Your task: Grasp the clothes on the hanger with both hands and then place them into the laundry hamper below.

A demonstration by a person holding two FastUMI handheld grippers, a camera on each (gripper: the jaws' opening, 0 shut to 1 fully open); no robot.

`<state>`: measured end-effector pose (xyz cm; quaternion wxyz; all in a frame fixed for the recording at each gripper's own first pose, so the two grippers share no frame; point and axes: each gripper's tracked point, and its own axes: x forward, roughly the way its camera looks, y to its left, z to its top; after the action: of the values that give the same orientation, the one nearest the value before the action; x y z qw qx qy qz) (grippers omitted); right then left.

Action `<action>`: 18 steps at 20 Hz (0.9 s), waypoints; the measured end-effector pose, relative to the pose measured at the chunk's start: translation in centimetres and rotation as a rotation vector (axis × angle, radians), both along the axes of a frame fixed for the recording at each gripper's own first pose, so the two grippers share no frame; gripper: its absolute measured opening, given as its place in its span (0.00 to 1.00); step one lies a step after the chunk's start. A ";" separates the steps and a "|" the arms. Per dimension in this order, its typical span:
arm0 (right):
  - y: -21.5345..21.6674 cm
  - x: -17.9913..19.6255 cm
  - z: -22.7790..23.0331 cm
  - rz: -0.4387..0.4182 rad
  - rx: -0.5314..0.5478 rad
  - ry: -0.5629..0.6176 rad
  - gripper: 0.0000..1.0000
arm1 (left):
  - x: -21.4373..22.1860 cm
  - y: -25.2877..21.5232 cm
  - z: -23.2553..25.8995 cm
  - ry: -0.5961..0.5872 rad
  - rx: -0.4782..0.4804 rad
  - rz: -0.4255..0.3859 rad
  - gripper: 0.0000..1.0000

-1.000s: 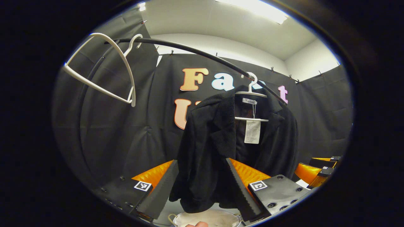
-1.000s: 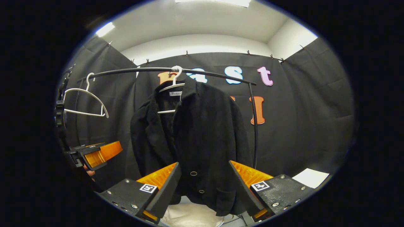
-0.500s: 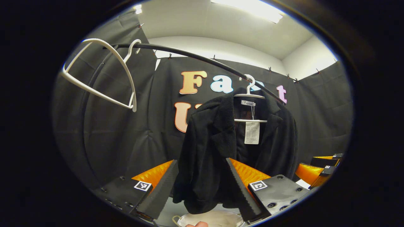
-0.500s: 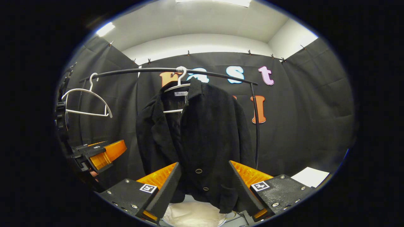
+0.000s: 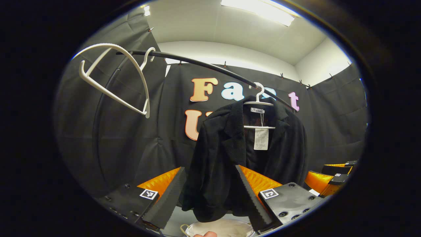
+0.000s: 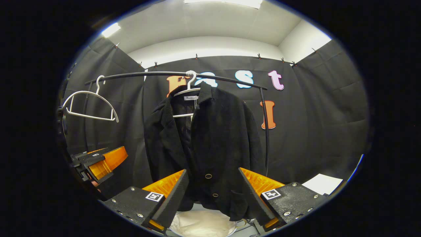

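A black knit jacket with round buttons (image 6: pixel 210 144) hangs on a white plastic hanger (image 6: pixel 185 93), hooked over a curved black metal clothes rail (image 6: pixel 138 75). A second, empty white plastic hanger (image 5: pixel 115 77) hangs farther along the same rail, well apart from the jacket. Directly below the jacket's hem sits a pale, cream-coloured laundry hamper (image 6: pixel 202 223); only its rim and part of its inside can be seen. The left gripper (image 5: pixel 210 189) is wide open and holds nothing; seen along its fingers, the jacket's lower left panel and sleeve lie between them, but the cloth appears to be farther off, not touching. The right gripper (image 6: pixel 213 192) is likewise wide open and empty, aimed at the buttoned front panel near the hem. In the right gripper view the left gripper (image 6: pixel 98 163) sits off to the side, level with the lower jacket. Judgement: the step in hand is the approach, with no grasp made yet and the jacket fully on its hanger. The next move calls for both grippers to advance until fabric sits between the fingers, probably higher near the shoulders, then close, lift the jacket clear of the hanger, and lower it into the hamper.
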<state>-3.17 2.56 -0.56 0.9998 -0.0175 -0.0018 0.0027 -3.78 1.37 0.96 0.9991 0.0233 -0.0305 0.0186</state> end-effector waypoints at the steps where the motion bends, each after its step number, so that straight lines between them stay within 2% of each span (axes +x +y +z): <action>1: 0.3 0.3 -0.1 0.004 -0.003 -0.006 0.97 | -0.1 0.1 0.1 -0.001 0.002 0.002 0.96; 6: 2.2 4.3 -1.9 0.022 -0.013 0.015 0.97 | -0.5 0.9 0.5 -0.011 0.021 0.020 0.96; 7: 2.8 5.4 -2.5 0.033 -0.011 0.027 0.93 | -0.7 1.1 0.4 -0.009 0.023 0.022 1.00; 8: 3.2 6.7 -3.0 0.039 -0.010 0.035 0.97 | -0.9 1.3 0.4 -0.004 0.024 0.025 0.93; 9: 3.4 8.1 -3.5 0.038 -0.008 0.044 0.93 | -1.1 1.4 0.3 0.001 0.026 0.026 0.93; 10: 3.6 9.4 -3.9 0.034 -0.006 0.048 0.93 | -1.3 1.6 0.2 0.006 0.027 0.028 0.93; 11: 3.6 10.7 -4.2 0.027 -0.007 0.052 0.97 | -1.5 1.7 0.1 0.009 0.028 0.030 0.93; 12: 3.8 12.0 -4.6 0.020 -0.008 0.056 0.93 | -1.6 1.9 0.2 0.010 0.028 0.034 0.96; 14: 4.0 14.2 -4.8 0.003 -0.007 0.053 0.93 | -1.7 2.6 0.0 0.019 0.022 0.047 0.93; 15: 3.8 15.1 -4.6 -0.019 -0.016 0.042 0.98 | -1.7 2.9 -0.2 0.024 0.017 0.057 0.93; 16: 3.4 16.0 -4.5 -0.048 -0.035 0.034 0.93 | -1.7 3.4 -0.3 0.028 0.011 0.067 0.95; 18: 2.4 18.2 -4.4 -0.093 -0.083 0.021 0.93 | -1.8 4.2 -0.5 0.035 0.003 0.083 0.98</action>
<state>15.04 5.00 -4.94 0.9972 -0.0591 0.0098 -0.0436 -5.62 5.54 0.49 0.9978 0.0262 -0.0120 0.0597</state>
